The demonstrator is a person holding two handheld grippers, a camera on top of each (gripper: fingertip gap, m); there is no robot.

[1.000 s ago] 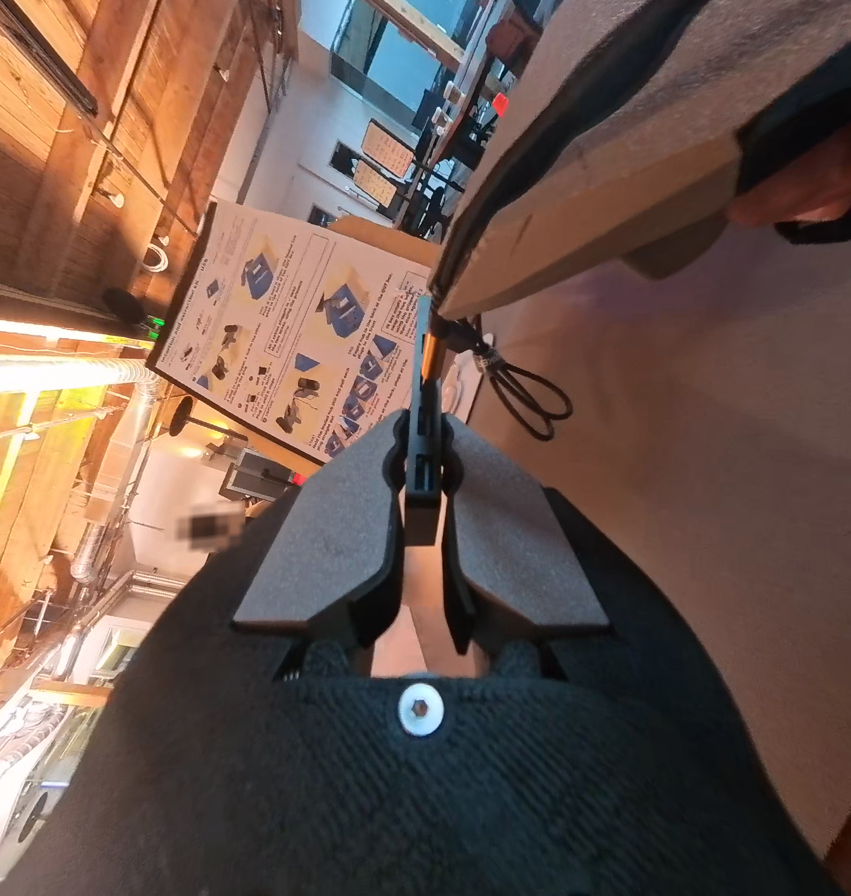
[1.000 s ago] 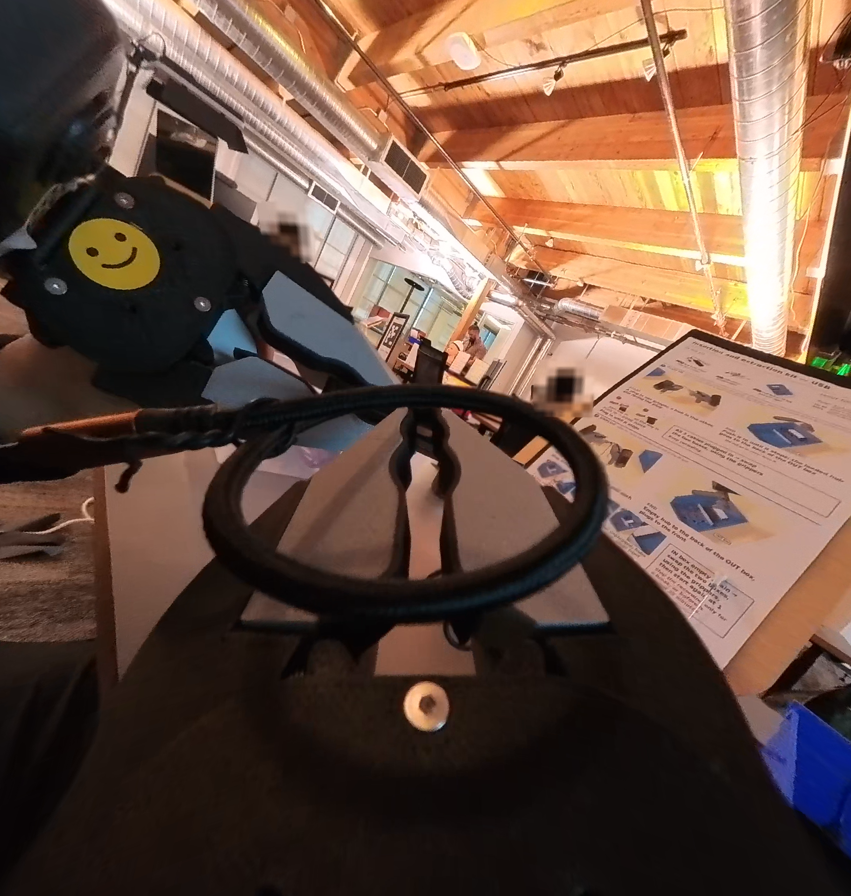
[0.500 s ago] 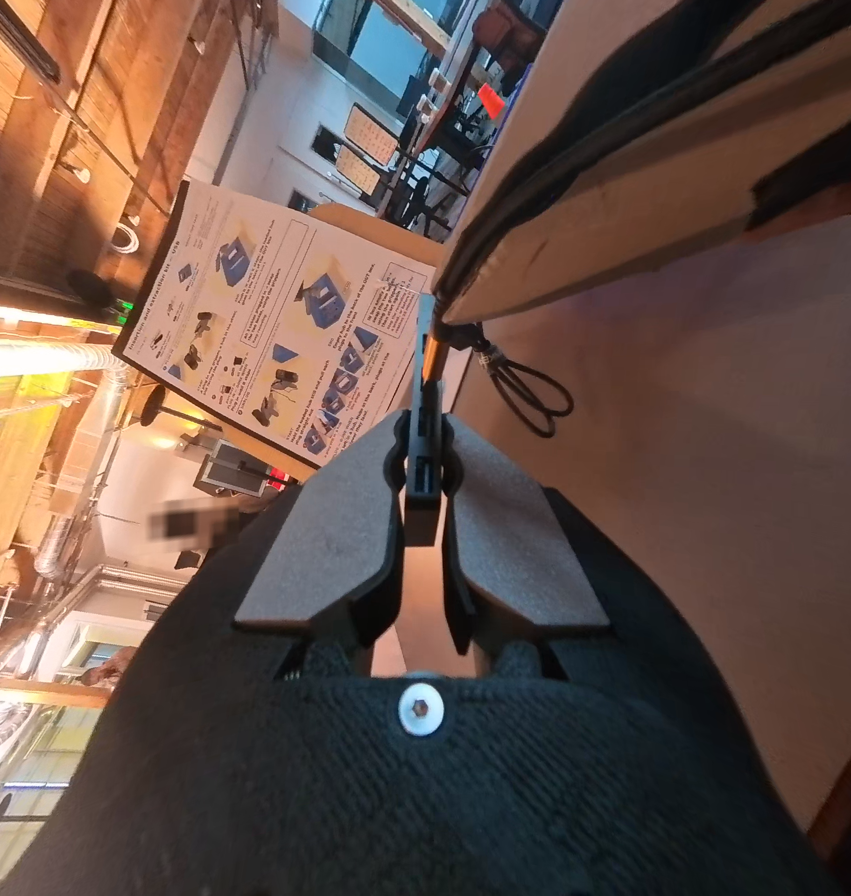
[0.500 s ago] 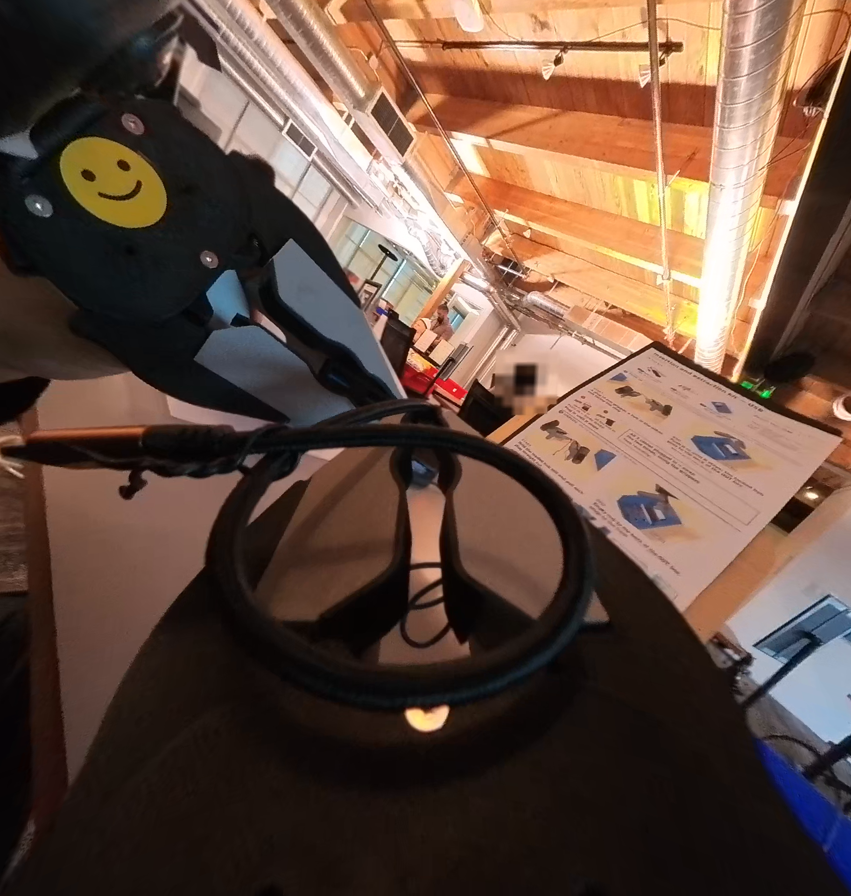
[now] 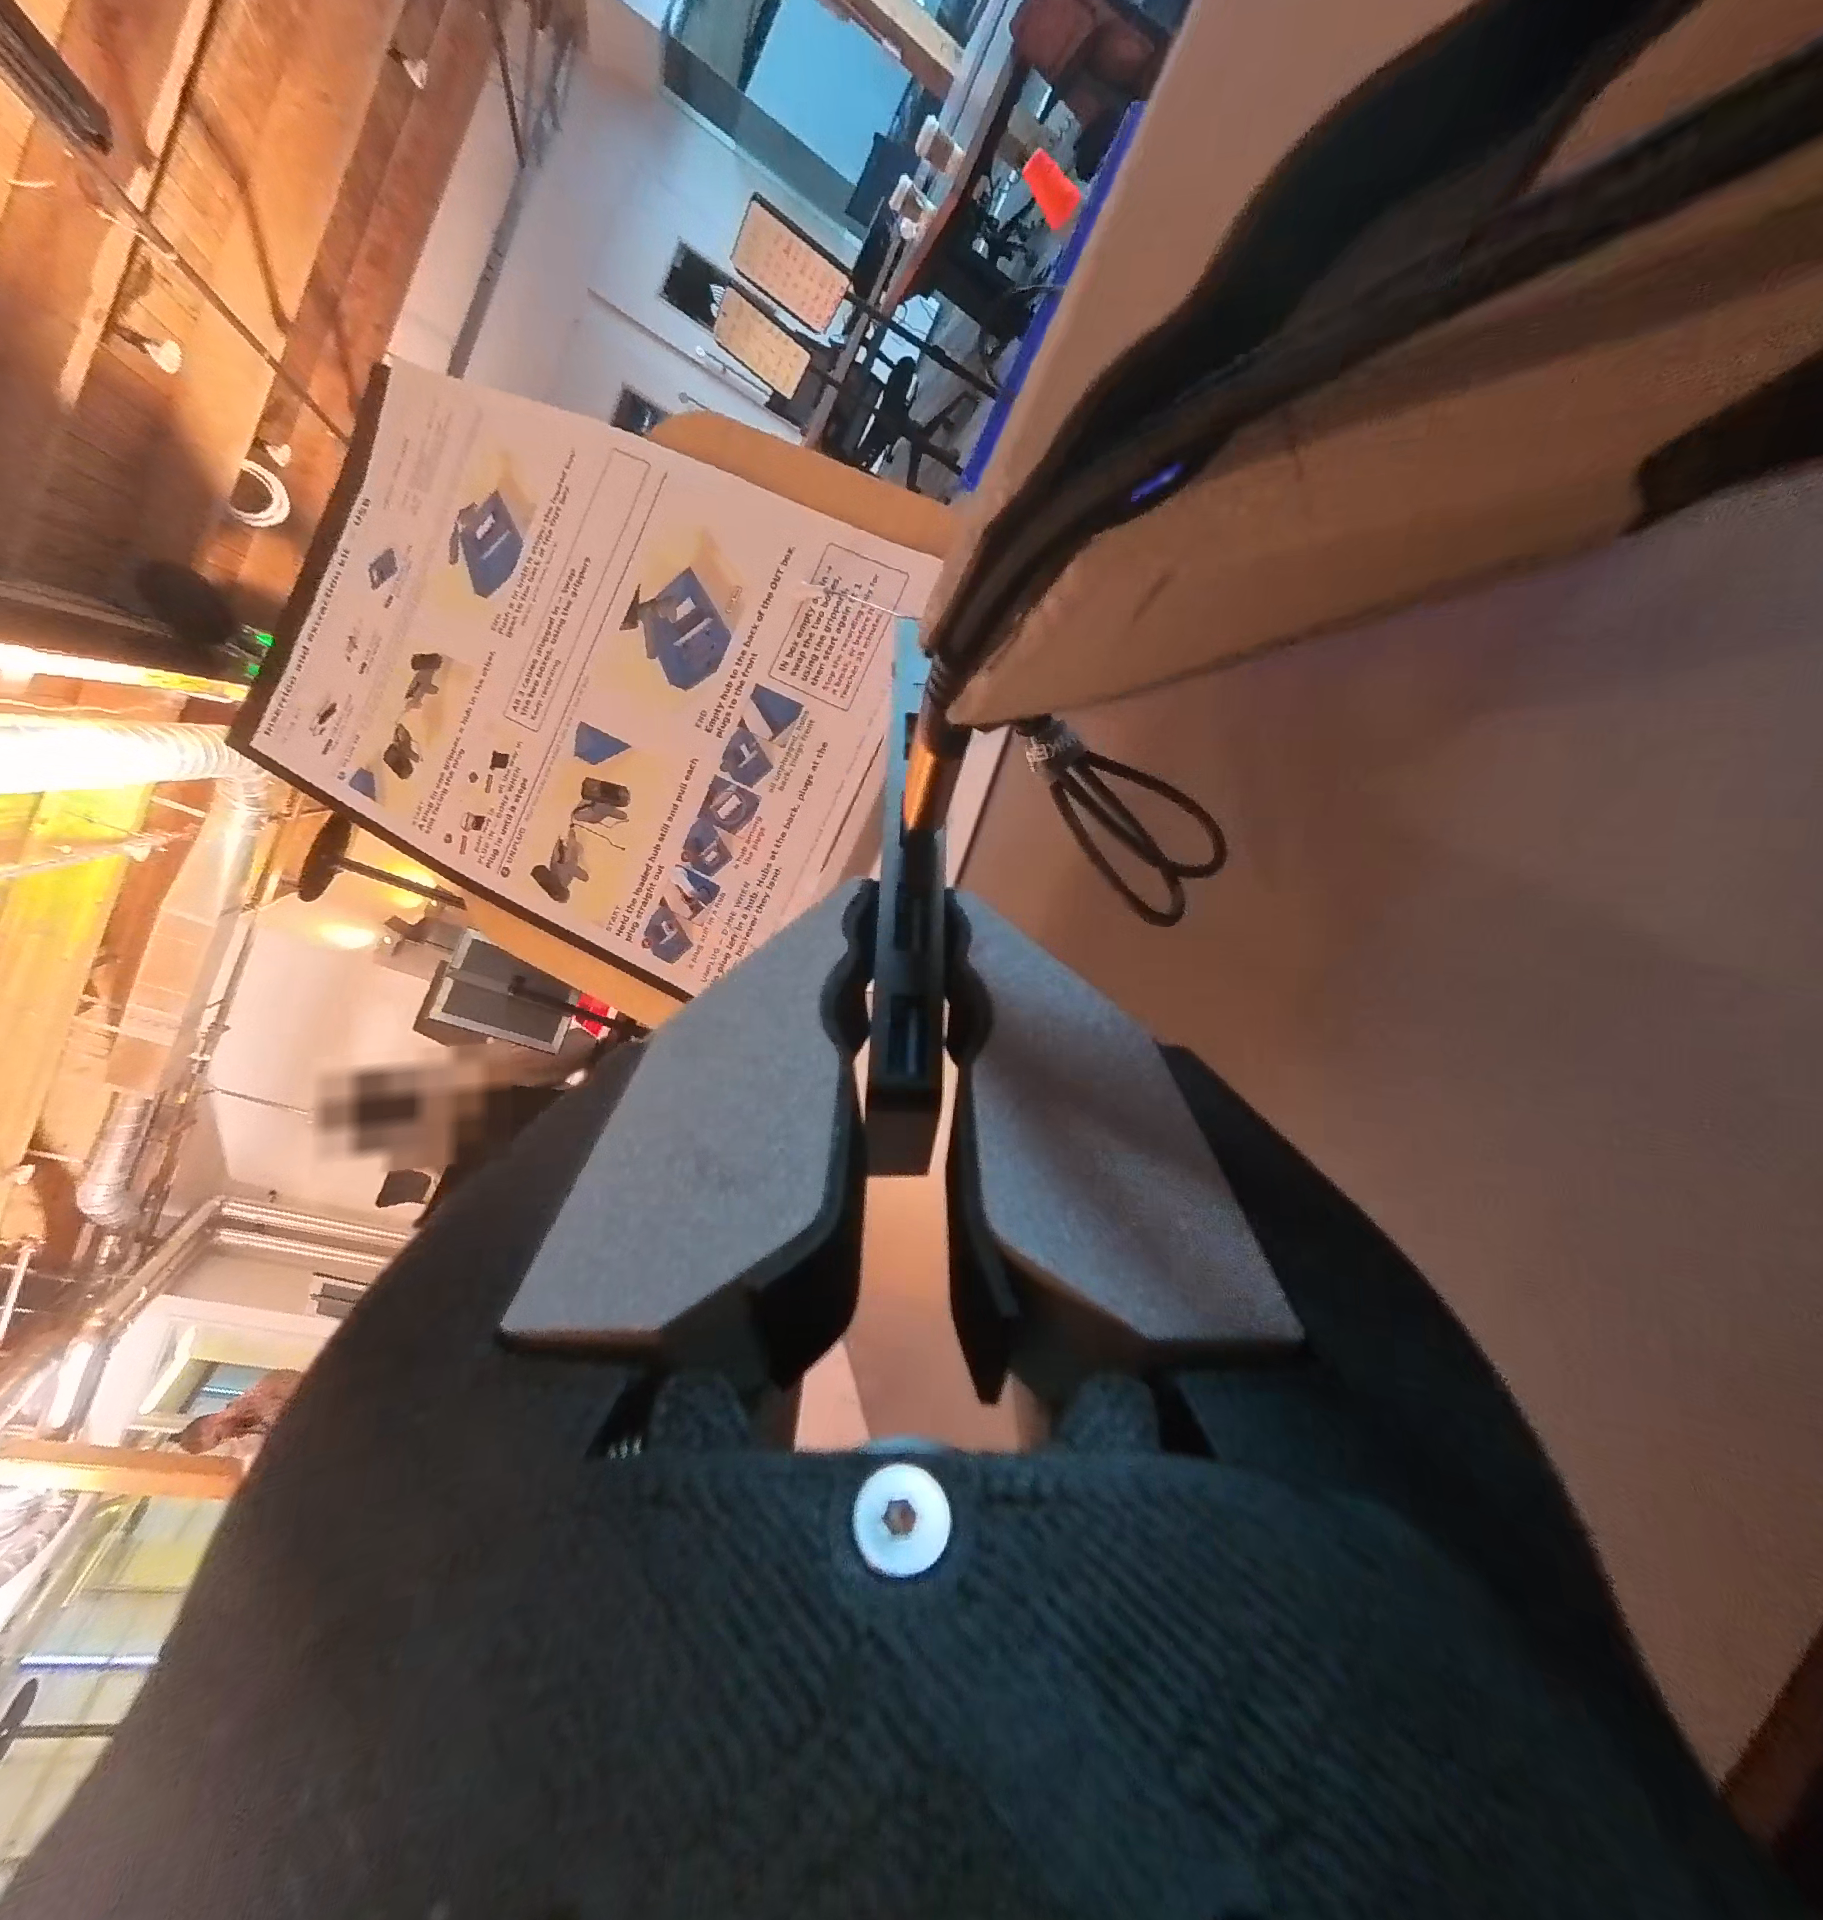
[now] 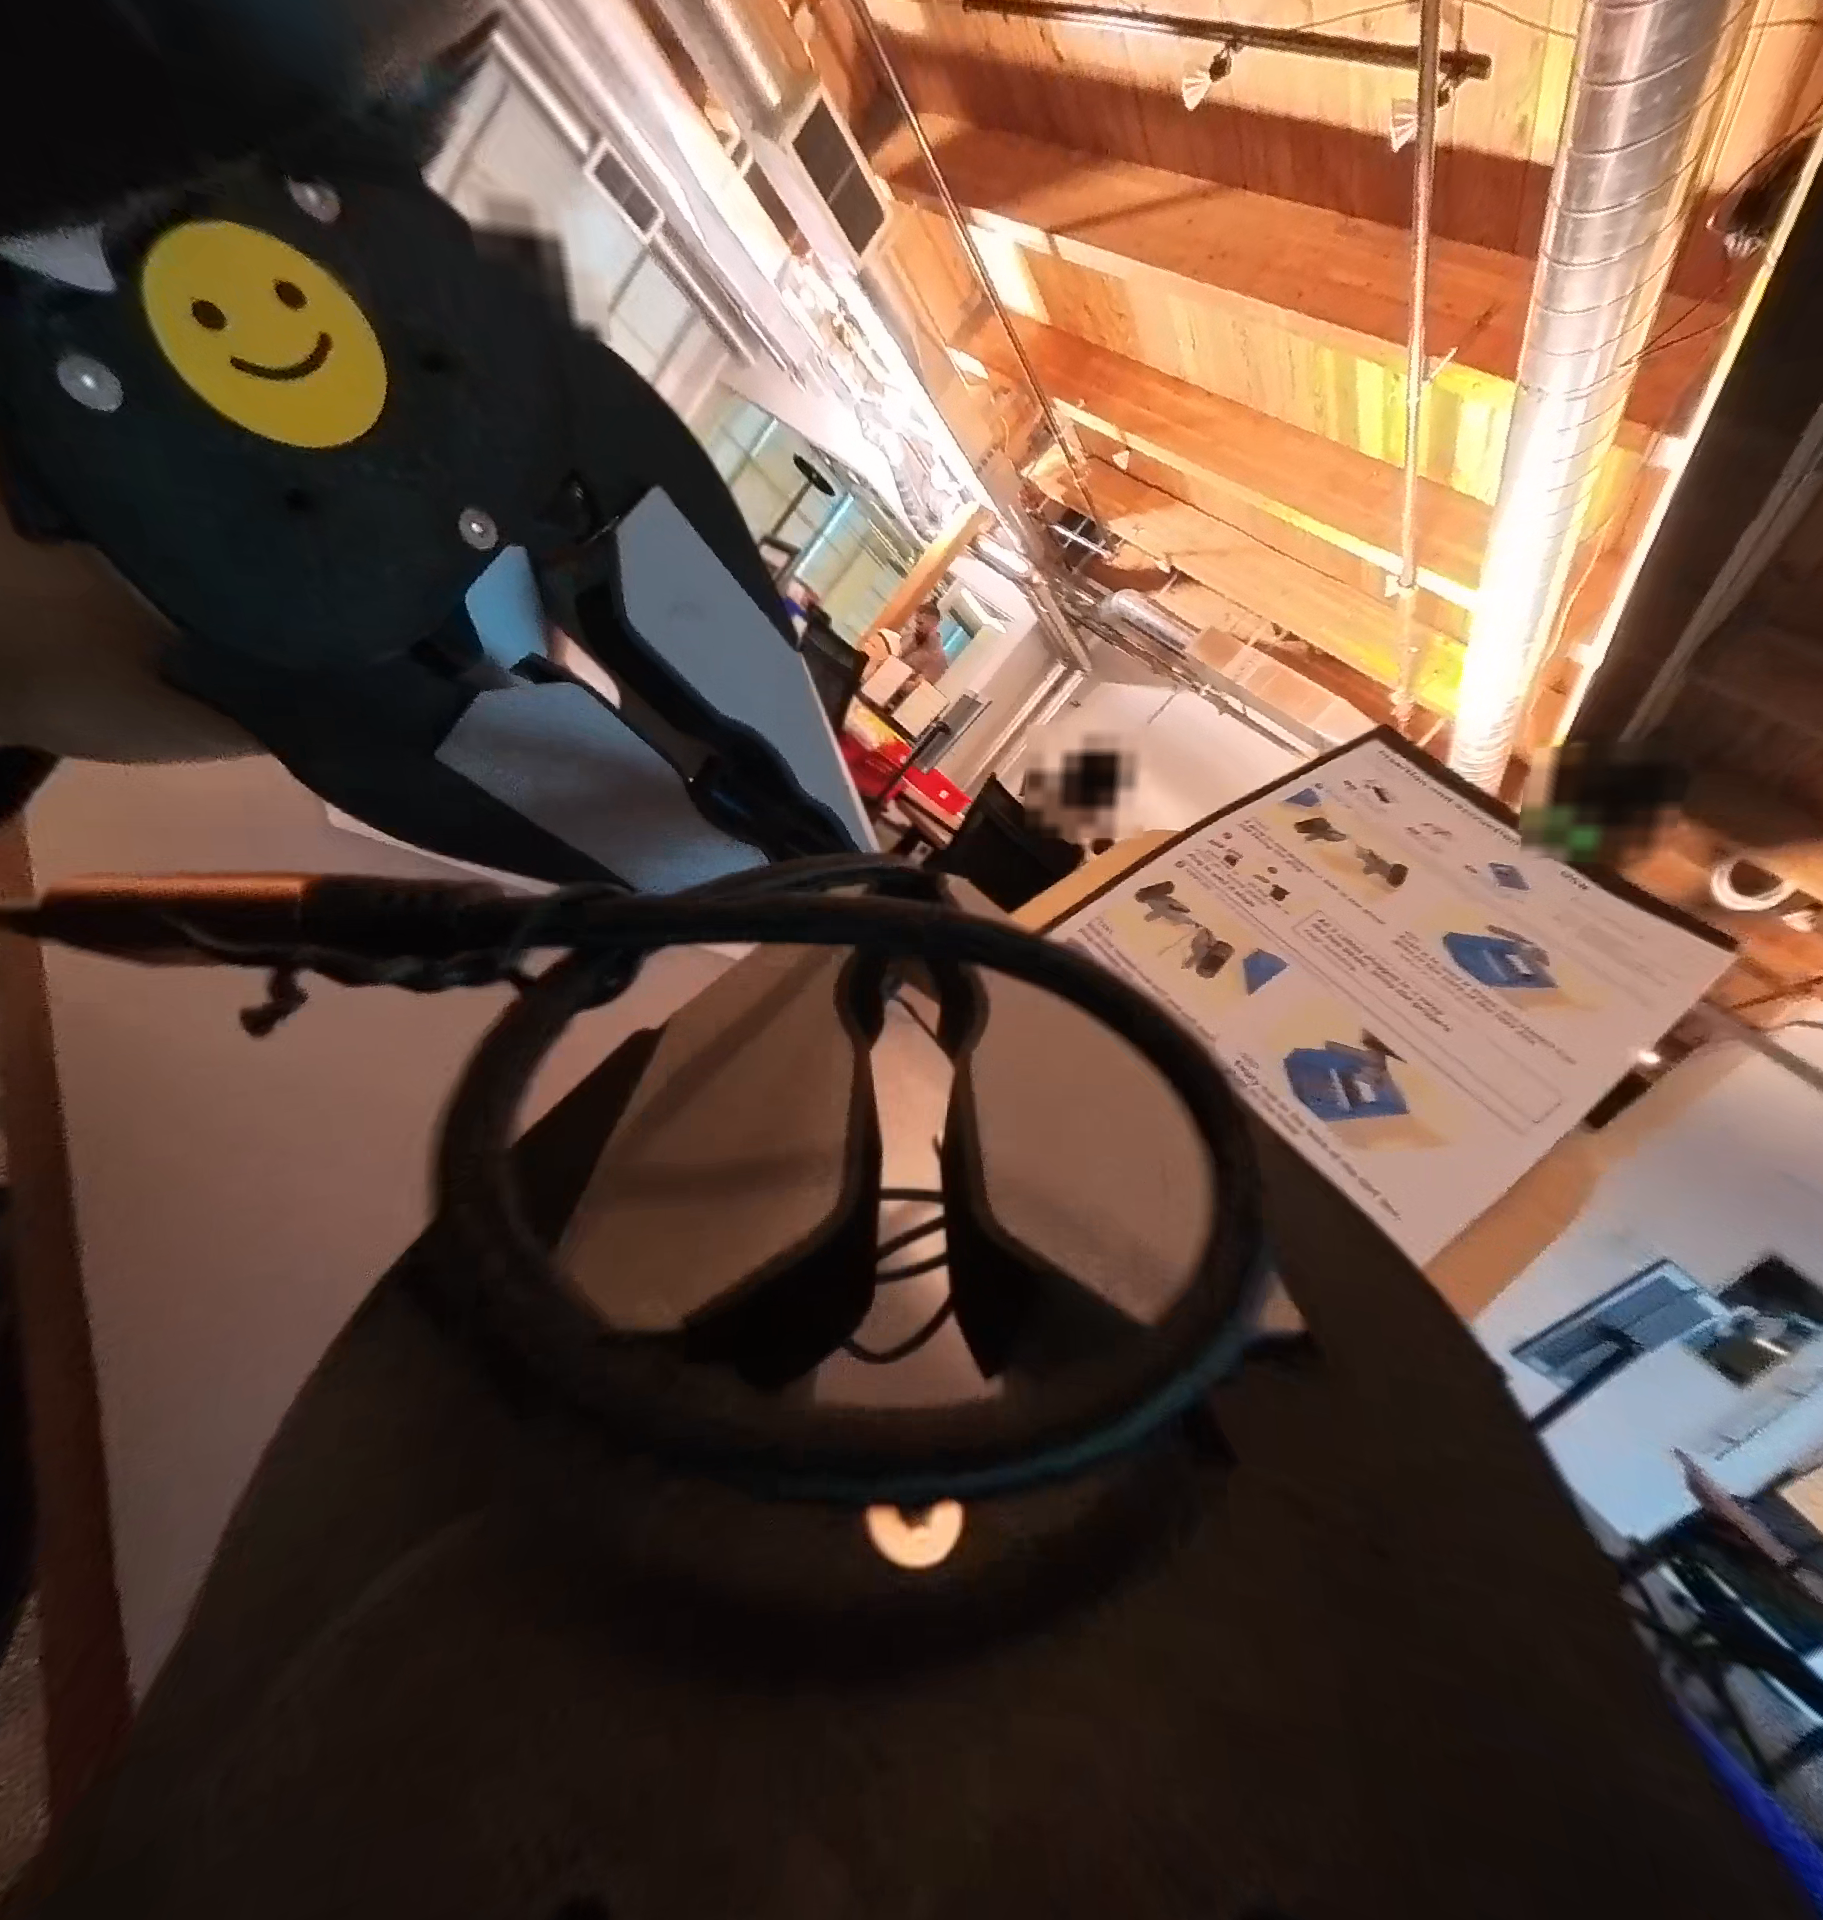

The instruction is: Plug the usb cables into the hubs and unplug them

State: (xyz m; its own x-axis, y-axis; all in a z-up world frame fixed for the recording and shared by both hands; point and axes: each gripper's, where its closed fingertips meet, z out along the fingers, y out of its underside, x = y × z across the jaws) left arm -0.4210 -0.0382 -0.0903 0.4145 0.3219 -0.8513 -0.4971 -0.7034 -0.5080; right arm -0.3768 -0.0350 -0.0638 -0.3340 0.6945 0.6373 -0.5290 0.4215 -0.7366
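Note:
My left gripper (image 5: pixel 907 956) is shut on a thin black usb hub (image 5: pixel 902 1081), held edge-on with two ports facing the camera. A copper-coloured plug (image 5: pixel 926 774) sits at the hub's far end. My right gripper (image 5: pixel 938 670) comes in from the upper right and closes on the black cable just behind that plug. In the right wrist view my right gripper (image 6: pixel 909 987) is shut on the black usb cable (image 6: pixel 1177 1049). The cable's loop hangs close to the camera and its other copper plug (image 6: pixel 169 904) points left. The left gripper (image 6: pixel 782 821), with a yellow smiley disc, is just beyond.
A second tied black cable bundle (image 5: pixel 1146 831) lies on the tan table (image 5: pixel 1509 1143). An instruction poster (image 5: pixel 595 727) stands at the back and also shows in the right wrist view (image 6: pixel 1406 1018). A blue bin edge (image 6: pixel 1780 1829) is at the lower right. Tip to tip, the grippers are about 5 cm apart.
Both grippers have swung and tilted together, so the background has shifted in both views. The hub, the plug and both grips stay as they were.

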